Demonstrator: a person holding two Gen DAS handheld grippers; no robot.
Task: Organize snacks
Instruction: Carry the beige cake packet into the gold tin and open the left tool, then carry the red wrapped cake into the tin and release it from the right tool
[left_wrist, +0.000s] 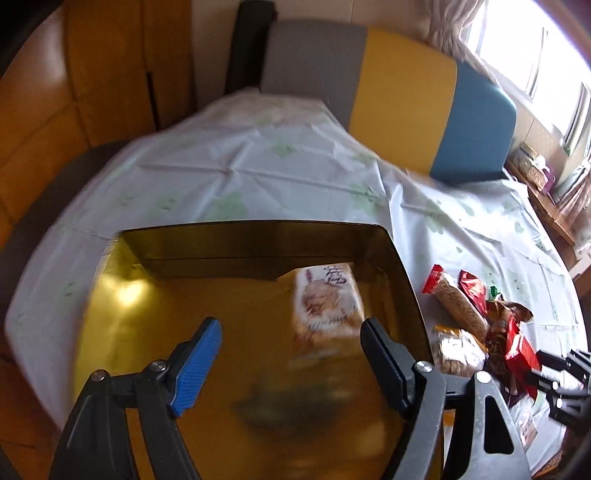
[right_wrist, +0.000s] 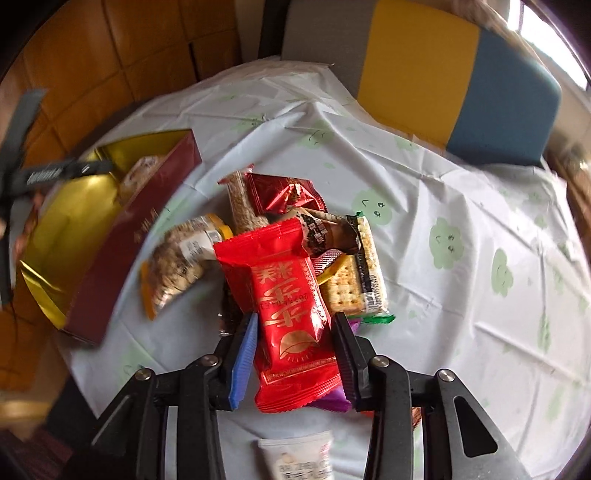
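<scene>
An open box (left_wrist: 240, 254) with a shiny gold inside and a maroon outer wall (right_wrist: 129, 236) stands on the table at the left. A white and orange snack packet (left_wrist: 325, 302) lies in it against the right wall. My left gripper (left_wrist: 291, 325) hangs over the box, open wide, with nothing between its fingers. To the right of the box lies a pile of snacks (left_wrist: 480, 321). On top of the pile is a red packet (right_wrist: 288, 306) with gold print. My right gripper (right_wrist: 293, 317) is shut on this packet, one pad on each long side.
The pile also holds a cracker pack (right_wrist: 354, 280), a brown packet (right_wrist: 325, 229), a sesame bar (right_wrist: 240, 203), a nut bag (right_wrist: 177, 258) and a purple wrapper. A white packet (right_wrist: 295, 458) lies near the front edge. A grey, yellow and blue chair back (left_wrist: 406, 92) stands behind the flowered tablecloth (left_wrist: 258, 166).
</scene>
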